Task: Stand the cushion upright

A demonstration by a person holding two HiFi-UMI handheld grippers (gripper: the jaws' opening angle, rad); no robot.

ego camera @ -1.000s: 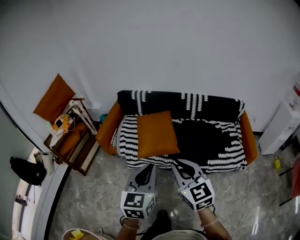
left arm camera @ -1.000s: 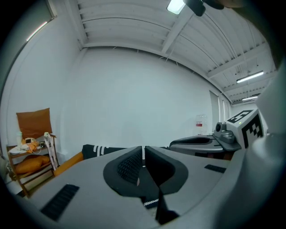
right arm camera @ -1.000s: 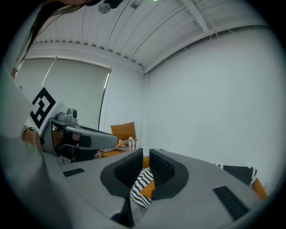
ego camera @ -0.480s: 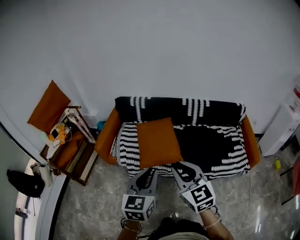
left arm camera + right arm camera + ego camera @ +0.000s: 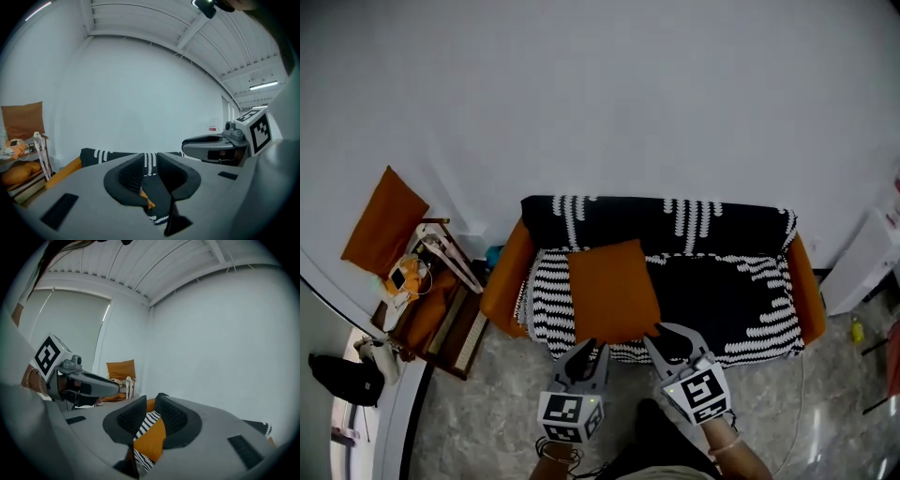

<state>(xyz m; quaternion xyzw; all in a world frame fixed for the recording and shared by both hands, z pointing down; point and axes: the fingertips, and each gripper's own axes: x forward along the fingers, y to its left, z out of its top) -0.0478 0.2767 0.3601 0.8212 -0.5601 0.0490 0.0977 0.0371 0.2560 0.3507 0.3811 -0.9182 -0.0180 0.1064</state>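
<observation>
An orange cushion (image 5: 612, 291) lies flat on the left half of the seat of a sofa (image 5: 741, 309), which is draped in a black-and-white throw. My left gripper (image 5: 587, 349) is at the sofa's front edge, just below the cushion's near-left corner. My right gripper (image 5: 660, 335) is beside the near-right corner. Both sets of jaws are opening, a narrow gap apart, with nothing pressed between them. In the left gripper view, my left gripper (image 5: 150, 161) frames the throw and a sliver of orange. In the right gripper view, my right gripper (image 5: 151, 404) shows the cushion (image 5: 152, 439) through its gap.
A wooden rack (image 5: 436, 300) stands left of the sofa with a second orange cushion (image 5: 382, 220) leaning on the wall behind it. A black bag (image 5: 337, 375) lies on the floor at far left. A white unit (image 5: 862, 272) stands right of the sofa.
Both grippers have moved forward to the sofa's front edge, close under the cushion. Their jaws have parted slightly. The cushion has not moved.
</observation>
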